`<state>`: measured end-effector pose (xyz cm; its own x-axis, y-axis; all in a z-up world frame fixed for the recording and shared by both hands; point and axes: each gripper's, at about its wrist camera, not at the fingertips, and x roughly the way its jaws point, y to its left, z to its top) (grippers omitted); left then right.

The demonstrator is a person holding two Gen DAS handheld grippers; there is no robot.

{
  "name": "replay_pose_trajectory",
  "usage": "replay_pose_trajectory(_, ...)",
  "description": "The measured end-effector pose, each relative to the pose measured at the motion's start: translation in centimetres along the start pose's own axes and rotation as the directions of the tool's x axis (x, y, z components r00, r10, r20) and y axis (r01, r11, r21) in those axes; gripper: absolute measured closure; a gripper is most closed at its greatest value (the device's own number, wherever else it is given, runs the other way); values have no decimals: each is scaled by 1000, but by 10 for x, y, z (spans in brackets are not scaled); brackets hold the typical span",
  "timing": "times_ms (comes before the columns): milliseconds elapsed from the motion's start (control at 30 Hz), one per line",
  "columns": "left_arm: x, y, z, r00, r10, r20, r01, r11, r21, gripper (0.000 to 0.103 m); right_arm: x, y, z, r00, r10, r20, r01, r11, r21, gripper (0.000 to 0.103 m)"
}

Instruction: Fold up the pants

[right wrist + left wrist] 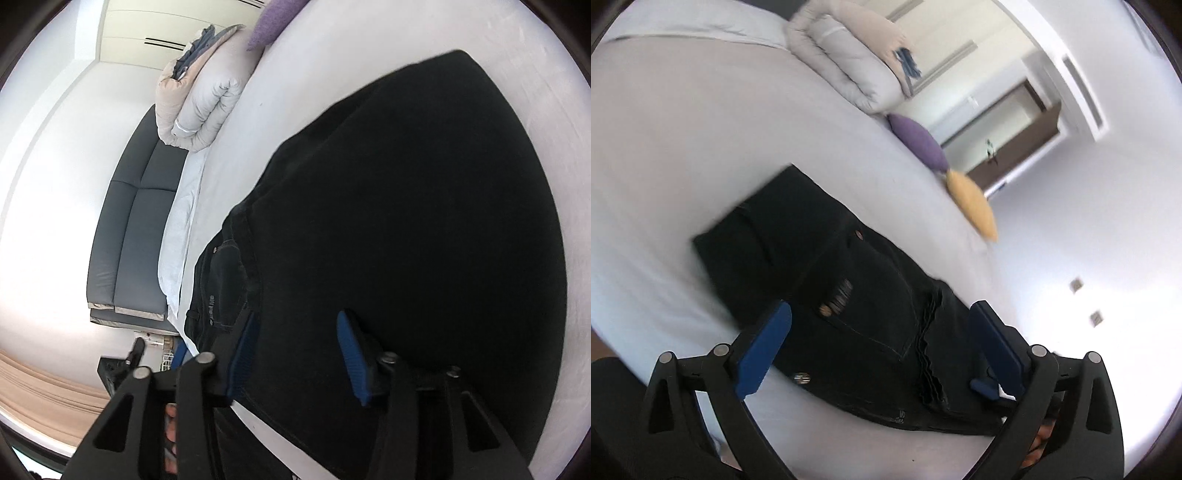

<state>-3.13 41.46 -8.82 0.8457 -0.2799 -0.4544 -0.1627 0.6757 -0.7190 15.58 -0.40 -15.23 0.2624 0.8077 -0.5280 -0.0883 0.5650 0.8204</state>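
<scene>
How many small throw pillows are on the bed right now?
2: a purple pillow near the folded duvet, and a yellow pillow right beside it at the bed's edge. Others could be out of view.

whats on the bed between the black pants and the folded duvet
Nothing: bare sheet separates the pants from the duvet, in the left wrist view.

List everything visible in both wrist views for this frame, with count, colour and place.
pants: one, black, partly folded on the bed
bed: one, white sheet, under the pants
duvet: one, beige and white, folded at the far end of the bed
cushions: two, purple and yellow, at the bed's edge
sofa: one, dark grey, beside the bed
left gripper: black with blue pads, open above the pants
right gripper: black with blue pads, open, over the pants
fingers: by the right gripper's handle
</scene>
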Motion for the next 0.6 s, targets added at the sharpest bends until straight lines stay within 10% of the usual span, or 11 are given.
replay_pose_trajectory(600, 2, 118, -2, 995, -98, -9, 83, 887, -453, 6, 48, 59, 1, 994, 67, -90, -71, 997, -39, 43)
